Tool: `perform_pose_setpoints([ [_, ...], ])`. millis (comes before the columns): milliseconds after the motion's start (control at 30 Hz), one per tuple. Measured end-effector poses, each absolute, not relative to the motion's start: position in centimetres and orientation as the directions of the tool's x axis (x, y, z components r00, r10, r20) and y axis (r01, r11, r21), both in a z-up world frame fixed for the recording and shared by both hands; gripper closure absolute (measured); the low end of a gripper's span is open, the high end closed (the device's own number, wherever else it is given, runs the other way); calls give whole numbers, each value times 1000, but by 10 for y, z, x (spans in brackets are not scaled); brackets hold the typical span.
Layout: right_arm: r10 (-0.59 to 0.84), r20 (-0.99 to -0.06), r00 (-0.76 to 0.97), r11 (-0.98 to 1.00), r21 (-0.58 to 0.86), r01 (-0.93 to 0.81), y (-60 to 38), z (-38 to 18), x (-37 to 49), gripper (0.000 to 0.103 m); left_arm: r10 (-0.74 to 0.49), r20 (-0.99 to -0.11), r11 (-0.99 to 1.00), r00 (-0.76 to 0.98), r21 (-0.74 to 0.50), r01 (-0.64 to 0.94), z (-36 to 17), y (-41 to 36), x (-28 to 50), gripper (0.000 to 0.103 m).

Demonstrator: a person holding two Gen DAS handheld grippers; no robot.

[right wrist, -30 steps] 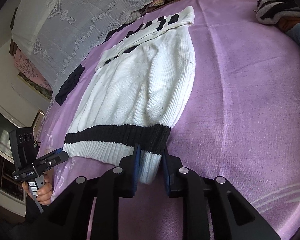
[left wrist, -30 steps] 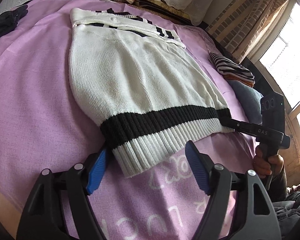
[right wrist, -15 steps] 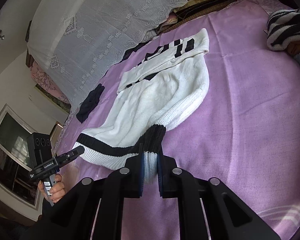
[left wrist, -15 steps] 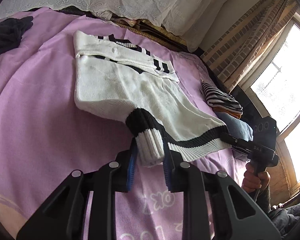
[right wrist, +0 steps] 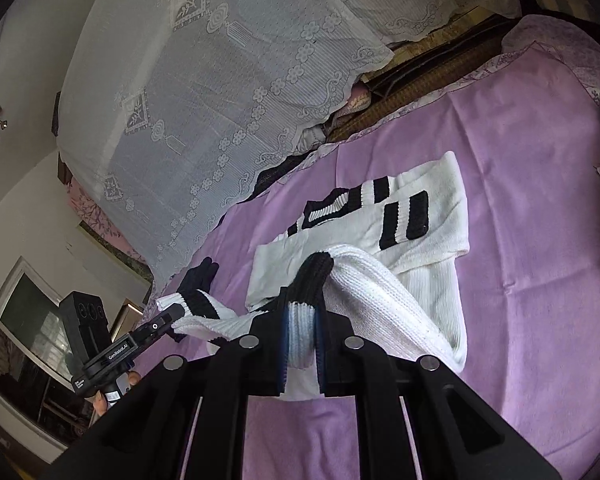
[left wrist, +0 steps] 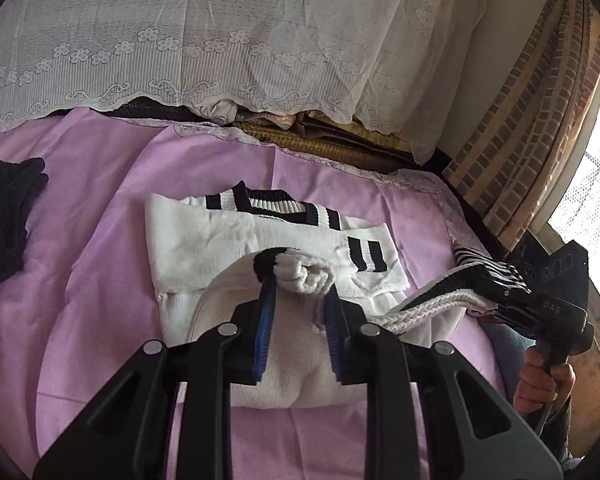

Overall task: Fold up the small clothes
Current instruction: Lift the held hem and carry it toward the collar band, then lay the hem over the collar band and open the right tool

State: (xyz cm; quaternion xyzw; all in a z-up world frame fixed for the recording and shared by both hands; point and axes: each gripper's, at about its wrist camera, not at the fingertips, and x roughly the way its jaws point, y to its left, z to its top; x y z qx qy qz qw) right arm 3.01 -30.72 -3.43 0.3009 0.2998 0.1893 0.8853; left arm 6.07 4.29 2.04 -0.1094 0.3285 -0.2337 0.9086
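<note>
Sweater (left wrist: 204,236), white knit with black bands, lies on the purple bedspread (left wrist: 100,184); its upper part with the striped collar is flat, and its ribbed hem is lifted off the bed at both corners. From the left wrist view, the left gripper (left wrist: 298,292) is clamped on one bunched hem corner, the blue pads pressing the rolled white rib from both sides. To its right, the right gripper (left wrist: 500,296) holds the other corner, with the hem edge hanging slack between the two. Bare bedspread extends to the left as far as a dark garment (left wrist: 8,216) and forward to the lace cover (left wrist: 220,40) at the bed's far edge; a striped folded item (left wrist: 480,258) lies close on the right. From the right wrist view, the right gripper (right wrist: 300,312) is clenched on the black-and-white hem corner, which stands up between its pads. The left gripper (right wrist: 172,314), at the lower left, grips its corner. Open bedspread extends right of the sweater (right wrist: 432,208).
</note>
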Motion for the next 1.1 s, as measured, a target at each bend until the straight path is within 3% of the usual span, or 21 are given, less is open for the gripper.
perform_pose_setpoints([
  [500,486,-458,744,713,701,-34,-315,-68,191,92,-408,-613,905,677,-371,209,-27,31,208,81],
  [600,490,-473,732,706,708,-16,-318,-80,206,91,-367,-629,922,685,-346,176,-36,29,223,72],
  [633,484,-476,734,701,714,1,-321,-84,210,85,-341,-627,930,701,-334,154,-37,31,224,65],
  [667,475,-479,738,696,718,18,-325,-87,212,64,-321,-622,935,715,-329,134,-38,34,224,49],
  [700,463,-479,746,696,718,29,-330,-89,211,51,-309,-611,935,729,-334,117,-37,40,221,43],
  [733,454,-464,761,695,718,24,-335,-88,207,45,-320,-591,927,741,-357,115,-36,48,216,37],
  [800,442,-433,786,693,721,8,-344,-82,199,45,-359,-559,903,748,-411,126,-34,61,209,35],
  [867,419,-415,808,709,706,-6,-344,-73,192,53,-362,-557,901,748,-415,127,-32,67,205,34],
  [967,367,-456,811,798,602,-23,-324,-63,187,68,-343,-573,920,745,-366,142,-30,59,204,35],
  [1100,346,-508,789,864,501,-57,-293,-64,197,75,-395,-595,916,701,-315,249,-31,25,206,31],
])
